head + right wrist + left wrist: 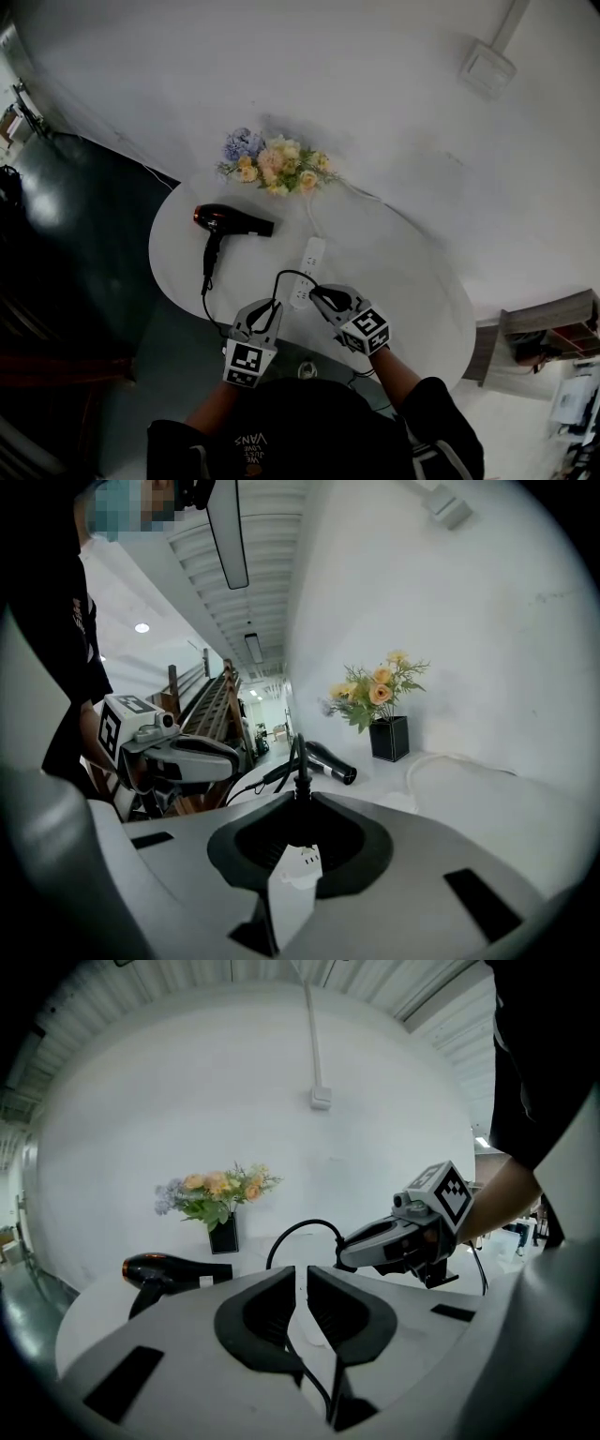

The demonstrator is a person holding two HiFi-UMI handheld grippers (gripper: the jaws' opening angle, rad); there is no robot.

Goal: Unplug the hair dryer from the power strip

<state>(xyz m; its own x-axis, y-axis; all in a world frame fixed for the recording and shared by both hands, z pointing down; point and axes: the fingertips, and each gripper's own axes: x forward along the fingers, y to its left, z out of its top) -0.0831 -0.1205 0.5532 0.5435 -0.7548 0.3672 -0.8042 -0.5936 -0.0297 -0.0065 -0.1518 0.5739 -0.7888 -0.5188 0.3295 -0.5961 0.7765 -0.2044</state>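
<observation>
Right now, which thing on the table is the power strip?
Find the round white table. Near its middle, this side of the flowers, lies the power strip: a slim white bar, unlike the black hair dryer to its left.

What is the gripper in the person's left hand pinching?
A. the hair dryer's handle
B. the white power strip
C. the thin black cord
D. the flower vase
C: in the left gripper view, the left gripper has its jaws nearly together, with the thin black cord running between them. The hair dryer lies well away from it.
</observation>
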